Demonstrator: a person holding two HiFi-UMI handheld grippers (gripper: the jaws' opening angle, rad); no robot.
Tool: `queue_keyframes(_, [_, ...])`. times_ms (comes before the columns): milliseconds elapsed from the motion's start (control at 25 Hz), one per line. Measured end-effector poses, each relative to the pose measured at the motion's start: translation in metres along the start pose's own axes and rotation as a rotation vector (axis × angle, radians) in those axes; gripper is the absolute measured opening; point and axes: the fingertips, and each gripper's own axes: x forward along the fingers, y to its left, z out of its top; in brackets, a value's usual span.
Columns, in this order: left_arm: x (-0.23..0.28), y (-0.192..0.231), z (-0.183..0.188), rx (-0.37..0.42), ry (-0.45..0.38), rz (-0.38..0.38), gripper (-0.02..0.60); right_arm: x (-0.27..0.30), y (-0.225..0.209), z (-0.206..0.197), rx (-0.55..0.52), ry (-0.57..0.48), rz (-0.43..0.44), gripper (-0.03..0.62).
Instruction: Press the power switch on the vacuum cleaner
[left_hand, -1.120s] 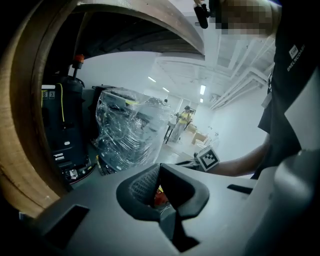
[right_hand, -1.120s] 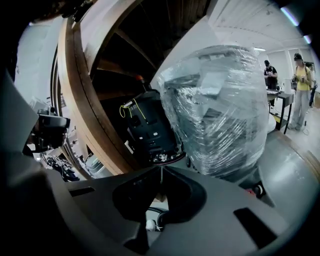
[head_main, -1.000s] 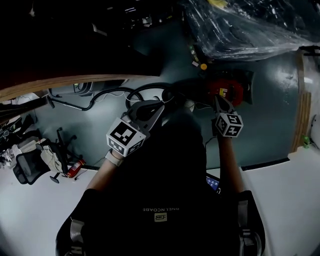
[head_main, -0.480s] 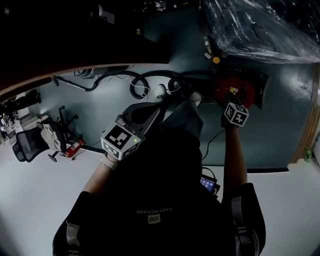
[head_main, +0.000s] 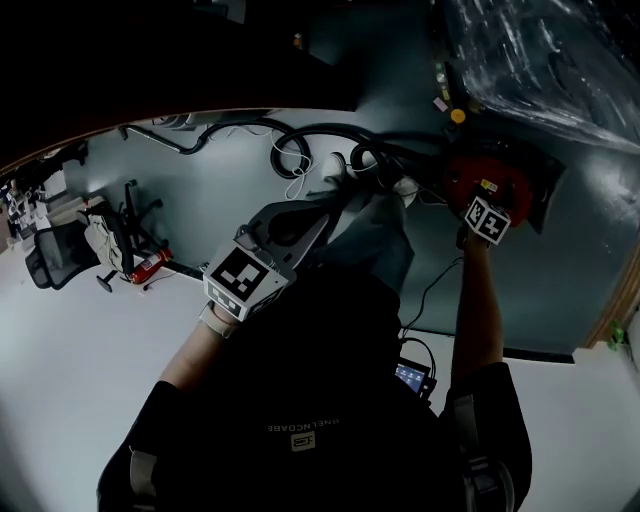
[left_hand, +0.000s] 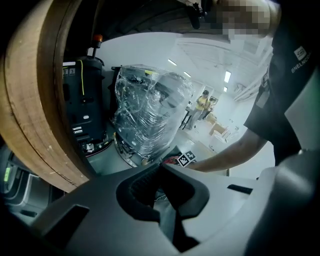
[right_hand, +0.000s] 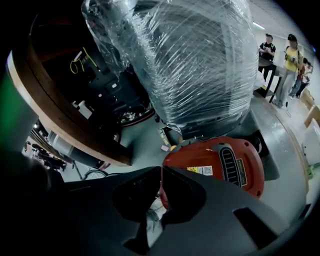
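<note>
The red vacuum cleaner (head_main: 497, 172) sits on the grey-green floor at the upper right of the head view, against a plastic-wrapped load (head_main: 540, 60). My right gripper (head_main: 472, 198) reaches out over its near edge, jaws shut and empty. In the right gripper view the shut tips (right_hand: 161, 170) hang just left of the vacuum's red shell (right_hand: 220, 160), which shows a black vent and a yellow label. I cannot make out the switch. My left gripper (head_main: 322, 214) is held back at mid-frame, shut and empty (left_hand: 161, 167).
A black hose (head_main: 310, 140) coils on the floor left of the vacuum. A curved wooden edge (right_hand: 60, 120) borders the floor. An office chair (head_main: 60, 250) and a red extinguisher (head_main: 150, 266) lie at the far left. Several people (right_hand: 287, 65) stand far off.
My right gripper has stretched forward and up to the red vacuum, arm now extended. The head view has shifted, so the vacuum sits further right. The left gripper has hardly moved.
</note>
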Motion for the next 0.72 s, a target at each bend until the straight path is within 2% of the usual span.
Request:
queue_keyframes(200, [0.005, 0.001, -0.014, -0.015, 0.026, 0.014, 0.015, 0.027, -0.013, -0.013, 0.005, 0.039, -0.037, 0.032])
queue_keyframes(360, [0.011, 0.003, -0.018, -0.023, 0.007, 0.024, 0.015, 0.04, -0.024, -0.018, 0.011, 0.048, -0.066, 0.034])
queue_keyframes(720, [0.013, 0.014, -0.027, -0.041, 0.019, 0.042, 0.015, 0.066, -0.029, -0.021, 0.008, 0.085, -0.089, 0.034])
